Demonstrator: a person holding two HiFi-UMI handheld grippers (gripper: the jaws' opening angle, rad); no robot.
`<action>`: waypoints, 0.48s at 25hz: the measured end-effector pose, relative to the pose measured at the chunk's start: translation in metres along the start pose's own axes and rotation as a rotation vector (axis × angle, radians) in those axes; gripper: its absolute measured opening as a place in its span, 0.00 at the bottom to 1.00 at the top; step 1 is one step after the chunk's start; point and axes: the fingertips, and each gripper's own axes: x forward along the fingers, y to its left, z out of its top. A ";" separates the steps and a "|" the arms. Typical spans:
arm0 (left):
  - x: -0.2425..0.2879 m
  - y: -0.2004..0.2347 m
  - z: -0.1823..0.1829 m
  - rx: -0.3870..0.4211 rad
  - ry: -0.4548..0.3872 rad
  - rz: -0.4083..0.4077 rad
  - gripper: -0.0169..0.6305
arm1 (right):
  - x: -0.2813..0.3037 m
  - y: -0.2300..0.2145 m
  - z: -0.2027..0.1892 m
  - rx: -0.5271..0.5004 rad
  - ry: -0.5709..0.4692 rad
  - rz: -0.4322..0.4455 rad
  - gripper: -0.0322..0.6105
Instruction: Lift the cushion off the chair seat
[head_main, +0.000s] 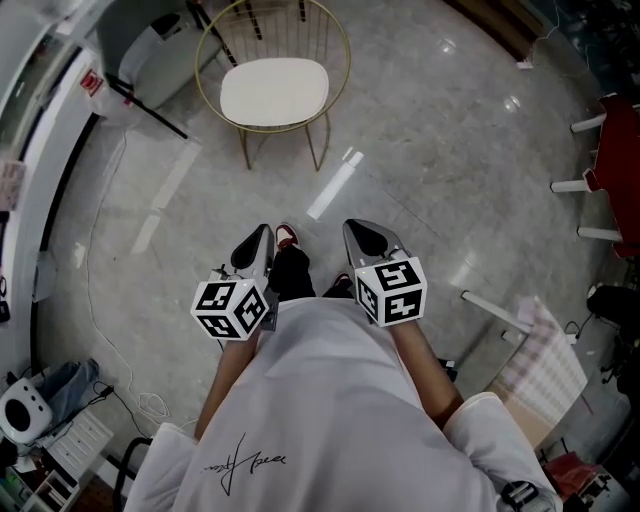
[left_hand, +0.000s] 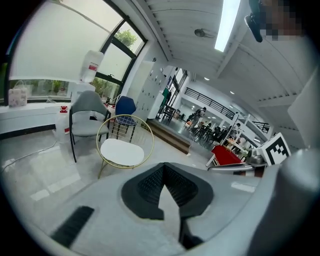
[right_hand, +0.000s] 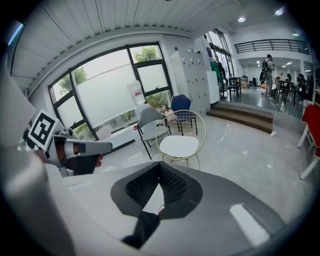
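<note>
A white cushion lies on the seat of a round gold wire chair, which stands on the marble floor some way ahead of me. Held side by side in front of my body, my left gripper and right gripper both point toward the chair, well short of it. Each is shut with nothing between its pads. In the left gripper view the cushion shows beyond the shut left gripper. The right gripper view has the cushion above the shut right gripper.
A grey chair and a blue chair stand behind the gold one by a white counter. Red furniture with white legs is at the right. A cable trails on the floor at the left. A raised step lies further back.
</note>
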 end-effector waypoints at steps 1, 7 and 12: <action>0.002 0.007 0.007 0.002 0.000 -0.008 0.03 | 0.007 0.004 0.006 0.002 -0.003 -0.003 0.06; 0.013 0.045 0.052 0.023 -0.014 -0.054 0.03 | 0.047 0.023 0.042 0.004 -0.030 -0.024 0.06; 0.016 0.085 0.089 0.035 -0.037 -0.074 0.03 | 0.085 0.044 0.073 -0.002 -0.057 -0.035 0.06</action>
